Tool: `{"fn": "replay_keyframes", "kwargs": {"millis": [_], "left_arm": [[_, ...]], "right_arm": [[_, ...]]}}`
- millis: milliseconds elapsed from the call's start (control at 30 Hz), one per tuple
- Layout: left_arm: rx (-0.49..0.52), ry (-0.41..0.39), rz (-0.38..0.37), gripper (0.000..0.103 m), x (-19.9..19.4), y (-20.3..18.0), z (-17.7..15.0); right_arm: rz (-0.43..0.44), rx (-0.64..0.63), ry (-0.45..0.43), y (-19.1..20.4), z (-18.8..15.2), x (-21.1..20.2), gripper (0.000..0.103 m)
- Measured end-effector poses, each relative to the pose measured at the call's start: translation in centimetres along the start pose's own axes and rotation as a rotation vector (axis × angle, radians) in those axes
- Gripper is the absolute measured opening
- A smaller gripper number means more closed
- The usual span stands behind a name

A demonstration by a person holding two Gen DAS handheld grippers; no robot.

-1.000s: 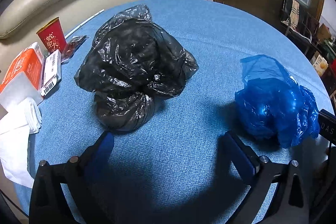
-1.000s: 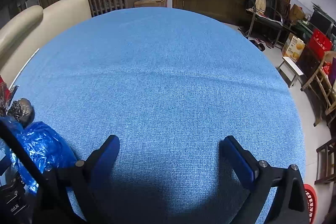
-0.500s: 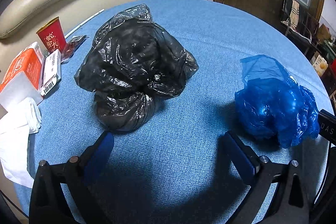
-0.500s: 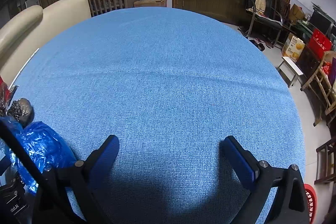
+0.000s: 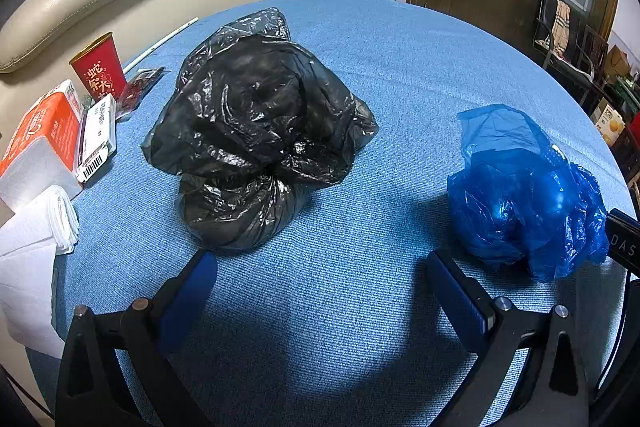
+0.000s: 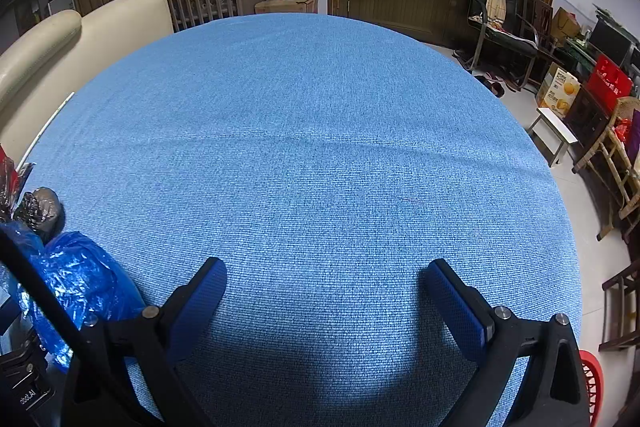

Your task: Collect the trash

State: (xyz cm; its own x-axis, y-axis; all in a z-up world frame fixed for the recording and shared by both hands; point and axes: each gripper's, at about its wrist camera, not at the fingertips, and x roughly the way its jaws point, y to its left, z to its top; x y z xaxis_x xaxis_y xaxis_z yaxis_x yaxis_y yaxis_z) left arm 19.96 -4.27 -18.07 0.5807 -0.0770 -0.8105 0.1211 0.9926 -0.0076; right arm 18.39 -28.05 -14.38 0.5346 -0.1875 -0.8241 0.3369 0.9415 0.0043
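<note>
Left gripper wide open and empty before black bag, blue bag beside, right gripper wide open and empty over blue tablecloth

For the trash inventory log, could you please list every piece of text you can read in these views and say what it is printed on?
"蛇年大": red paper cup; more below is cut off.
"DAS": black device edge, cut off.
"FOXY": orange carton on the floor; smaller print blurred.
Orange tissue pack, barcoded white box, red box: print too small to read.
</note>
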Motion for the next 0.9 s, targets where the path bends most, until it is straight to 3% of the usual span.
{"fn": "replay_keyframes", "kwargs": {"millis": [900], "left_arm": [[0.0, -0.001, 0.001, 0.103, 0.01, -0.02, -0.03]], "right_arm": [[0.0, 0.001, 0.003, -0.01, 0.05, 0.17, 0.103]]}}
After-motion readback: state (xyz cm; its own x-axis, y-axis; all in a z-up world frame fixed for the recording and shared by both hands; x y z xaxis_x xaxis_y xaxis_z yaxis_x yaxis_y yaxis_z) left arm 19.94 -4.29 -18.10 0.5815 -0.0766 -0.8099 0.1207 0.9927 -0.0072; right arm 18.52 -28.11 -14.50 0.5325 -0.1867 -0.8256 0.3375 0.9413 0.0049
